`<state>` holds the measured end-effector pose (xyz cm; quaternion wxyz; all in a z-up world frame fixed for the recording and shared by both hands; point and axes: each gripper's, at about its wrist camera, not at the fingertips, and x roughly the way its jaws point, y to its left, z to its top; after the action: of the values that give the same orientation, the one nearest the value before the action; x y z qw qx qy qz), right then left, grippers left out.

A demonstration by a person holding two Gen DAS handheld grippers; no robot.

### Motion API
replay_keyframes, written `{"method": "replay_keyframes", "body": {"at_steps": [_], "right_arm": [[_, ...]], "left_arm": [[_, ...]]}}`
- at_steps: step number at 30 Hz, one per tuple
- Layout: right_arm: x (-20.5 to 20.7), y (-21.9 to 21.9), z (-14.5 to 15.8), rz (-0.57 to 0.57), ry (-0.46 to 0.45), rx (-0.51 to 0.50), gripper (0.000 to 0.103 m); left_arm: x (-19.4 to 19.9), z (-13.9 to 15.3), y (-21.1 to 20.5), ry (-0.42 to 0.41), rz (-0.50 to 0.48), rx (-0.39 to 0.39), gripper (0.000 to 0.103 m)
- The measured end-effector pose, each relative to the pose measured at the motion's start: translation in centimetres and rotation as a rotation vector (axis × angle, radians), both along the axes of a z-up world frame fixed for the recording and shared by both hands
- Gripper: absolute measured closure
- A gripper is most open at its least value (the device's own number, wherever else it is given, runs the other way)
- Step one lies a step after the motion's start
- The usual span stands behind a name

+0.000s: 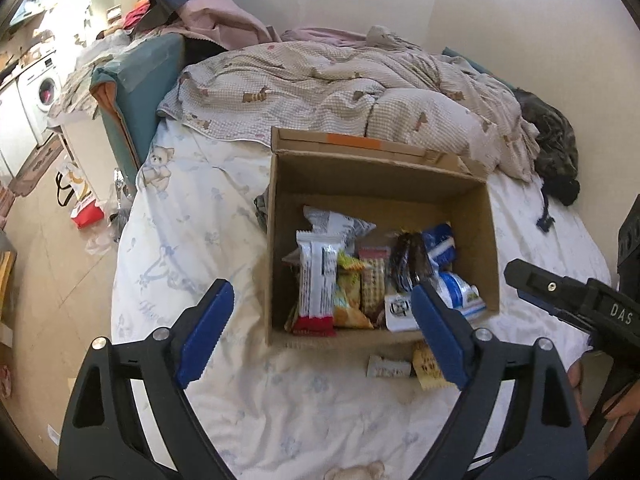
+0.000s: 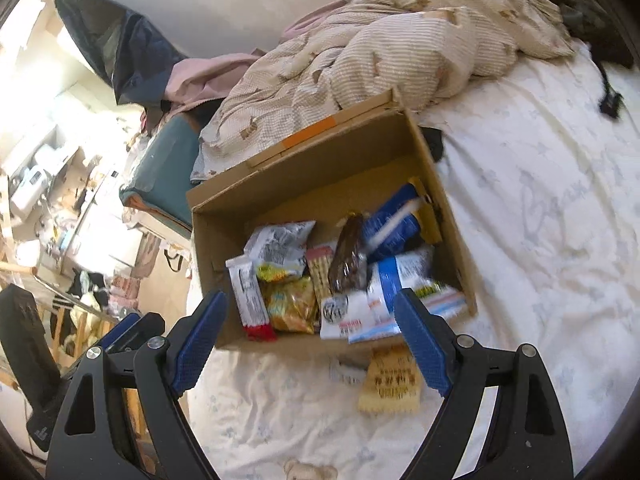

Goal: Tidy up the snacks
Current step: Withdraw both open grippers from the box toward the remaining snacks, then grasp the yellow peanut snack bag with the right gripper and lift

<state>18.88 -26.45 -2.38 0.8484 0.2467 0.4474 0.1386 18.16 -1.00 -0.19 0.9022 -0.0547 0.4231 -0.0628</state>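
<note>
An open cardboard box [image 1: 280, 200] [image 2: 208, 240] stands on the bed with several snack packets in it, among them a white bar with a red end [image 1: 316, 284] [image 2: 252, 300], a yellow packet [image 1: 350, 292] [image 2: 290, 304] and blue-and-white bags [image 1: 456, 288] [image 2: 394, 224]. In front of the box, on the sheet, lie a yellow packet [image 1: 426, 364] [image 2: 392, 380] and a small grey wrapper [image 1: 388, 368] [image 2: 346, 370]. My left gripper [image 1: 322, 294] hangs open above the box's near edge, nothing between its blue pads. My right gripper [image 2: 310, 304] is open and empty too, above the same edge.
A crumpled beige duvet [image 1: 340, 84] [image 2: 400, 40] is heaped behind the box. The bed's left edge drops to a floor with bags [image 1: 82, 200] and a teal cushion [image 1: 140, 92]. The right gripper's black body [image 1: 580, 304] shows at the right of the left wrist view.
</note>
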Motion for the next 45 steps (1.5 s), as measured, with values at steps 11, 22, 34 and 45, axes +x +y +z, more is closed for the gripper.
{"method": "replay_keyframes", "body": {"at_steps": [11,22,34,45], "right_arm": [[-4.9,-1.6,-1.1,-0.044,0.037,-0.039,0.015],[-5.3,-4.9,-4.7,-0.144,0.182,-0.013,0.008],[0.9,0.5,-11.9,-0.036,0.382,-0.164,0.008],[2.7,5.9,-15.0,0.196,0.41,-0.372,0.05]], "left_arm": [[-3.9,-1.1,1.4,0.071,0.055,-0.04,0.011],[-5.1,-3.9,3.3,0.171,0.194,-0.055,0.001],[-3.9,-5.1,3.3,0.236,0.202,-0.095,0.001],[-3.2,-5.8,3.8,0.279,0.22,-0.129,0.001]]}}
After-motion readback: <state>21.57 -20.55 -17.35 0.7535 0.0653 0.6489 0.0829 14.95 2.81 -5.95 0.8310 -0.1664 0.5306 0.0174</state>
